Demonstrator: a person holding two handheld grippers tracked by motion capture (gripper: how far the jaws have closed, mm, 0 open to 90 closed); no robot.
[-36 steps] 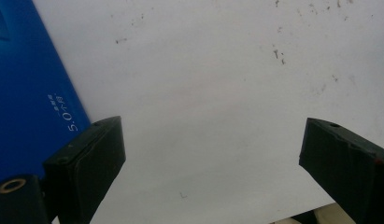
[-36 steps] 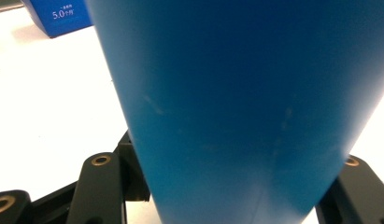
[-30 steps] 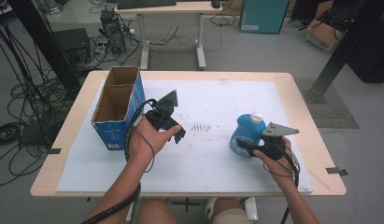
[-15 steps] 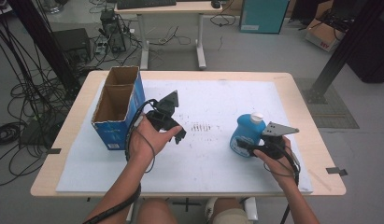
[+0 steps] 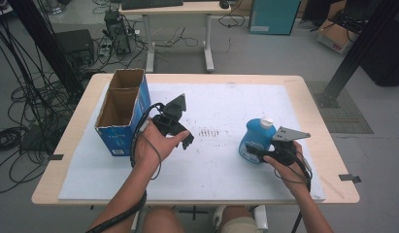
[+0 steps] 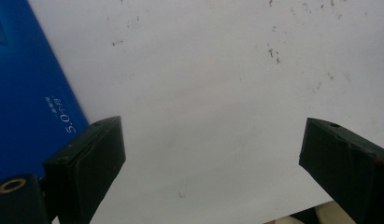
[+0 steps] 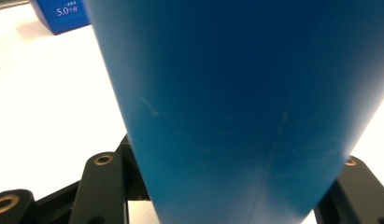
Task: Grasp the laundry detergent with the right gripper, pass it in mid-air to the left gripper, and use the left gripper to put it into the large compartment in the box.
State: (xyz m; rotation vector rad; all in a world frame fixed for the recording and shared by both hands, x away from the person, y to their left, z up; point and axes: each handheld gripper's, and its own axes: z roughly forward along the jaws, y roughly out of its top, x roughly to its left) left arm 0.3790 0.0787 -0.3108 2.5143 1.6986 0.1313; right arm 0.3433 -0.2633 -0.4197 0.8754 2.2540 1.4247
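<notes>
Upright on the white table, a blue bottle sits clamped in the right gripper, seemingly steadied for lifting, while the left gripper hovers spread wide and empty beside an open-topped blue box.

The left gripper looked down on a white sheet that took up most of the frame, its two black jaws rising from the lower corners and standing wide apart — nothing lay between them. A blue box ran down the upper left, white print reading "5.0" on its side, just beside the left jaw. Small dark specks dotted the sheet at upper right.
</notes>
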